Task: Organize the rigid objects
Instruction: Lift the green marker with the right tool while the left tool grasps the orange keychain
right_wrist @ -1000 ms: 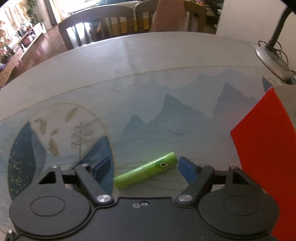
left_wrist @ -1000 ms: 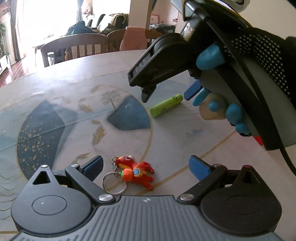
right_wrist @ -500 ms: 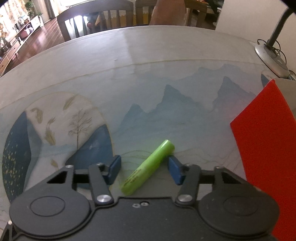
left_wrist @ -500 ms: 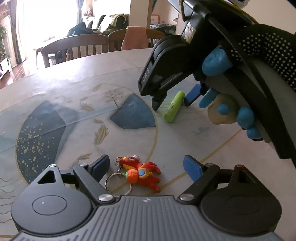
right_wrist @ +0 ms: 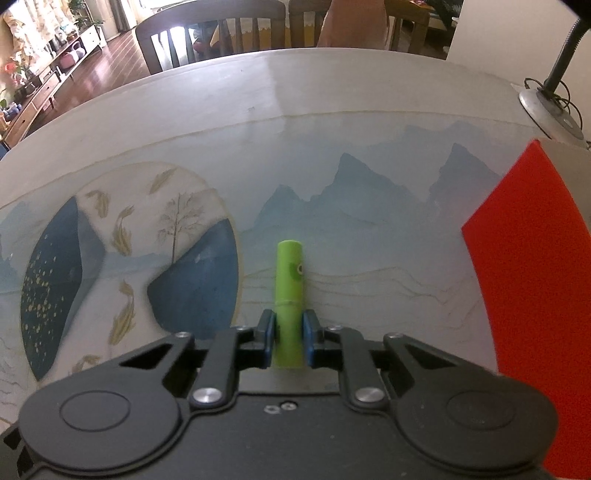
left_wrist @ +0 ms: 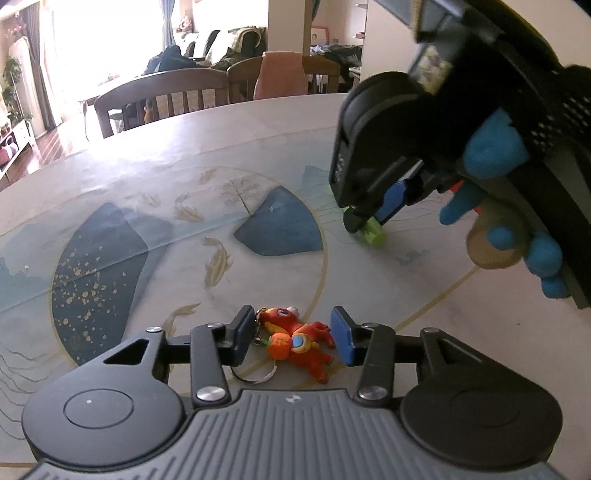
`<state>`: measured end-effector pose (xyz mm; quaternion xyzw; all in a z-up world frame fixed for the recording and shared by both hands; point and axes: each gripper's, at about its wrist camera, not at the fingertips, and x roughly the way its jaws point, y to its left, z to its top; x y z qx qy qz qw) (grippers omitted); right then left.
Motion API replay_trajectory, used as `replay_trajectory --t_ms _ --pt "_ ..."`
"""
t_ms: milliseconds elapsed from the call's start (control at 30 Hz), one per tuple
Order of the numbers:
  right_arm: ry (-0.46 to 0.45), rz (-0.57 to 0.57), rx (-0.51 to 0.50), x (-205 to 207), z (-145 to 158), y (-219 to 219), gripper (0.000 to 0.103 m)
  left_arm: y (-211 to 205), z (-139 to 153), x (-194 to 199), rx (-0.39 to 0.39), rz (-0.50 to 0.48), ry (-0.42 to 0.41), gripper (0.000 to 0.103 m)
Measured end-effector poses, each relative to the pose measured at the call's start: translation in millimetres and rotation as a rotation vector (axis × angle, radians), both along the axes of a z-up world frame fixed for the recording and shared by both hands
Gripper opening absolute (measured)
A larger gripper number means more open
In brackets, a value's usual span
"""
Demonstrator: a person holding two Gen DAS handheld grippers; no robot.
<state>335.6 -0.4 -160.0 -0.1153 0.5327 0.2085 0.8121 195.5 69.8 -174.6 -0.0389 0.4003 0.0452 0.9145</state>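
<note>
Right gripper (right_wrist: pixel 290 343), jaws clamped on green tube (right_wrist: pixel 290 295) low over the desk (right_wrist: pixel 369 155), long axis pointing straight ahead. Left gripper (left_wrist: pixel 291 338), jaws apart, flanking red keychain figure (left_wrist: pixel 301 341) lying on desk, not yet gripped.

Wooden chairs (left_wrist: pixel 162 92) (sunlit window (left_wrist: pixel 107 33) behind)

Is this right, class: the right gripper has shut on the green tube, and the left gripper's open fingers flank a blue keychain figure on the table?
One detail is wrong. The keychain figure between the left gripper's open fingers is red and orange, not blue, as the left wrist view shows. The rest stands: the right gripper is shut on the green tube.
</note>
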Motion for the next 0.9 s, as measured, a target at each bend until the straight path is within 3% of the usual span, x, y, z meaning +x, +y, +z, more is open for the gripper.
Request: replay_trajectory --t_ms 300,700,767,900 --pt "0.001 0.036 0.069 -18 23 -24 0.015 -3 6 -5 -0.042 0.014 0.023 0.044" --pt "0.017 0.106 0.211 -46 73 -77 0.015 -18 36 -19 -0.061 0.025 0.0 0.043" --pt "0.007 0.116 0.226 -48 81 -87 0.015 -21 42 -20 -0.063 0.026 -0.007 0.026" --pt "-0.006 0.125 0.254 -48 91 -106 0.015 -31 55 -21 -0.059 0.014 -0.03 0.026"
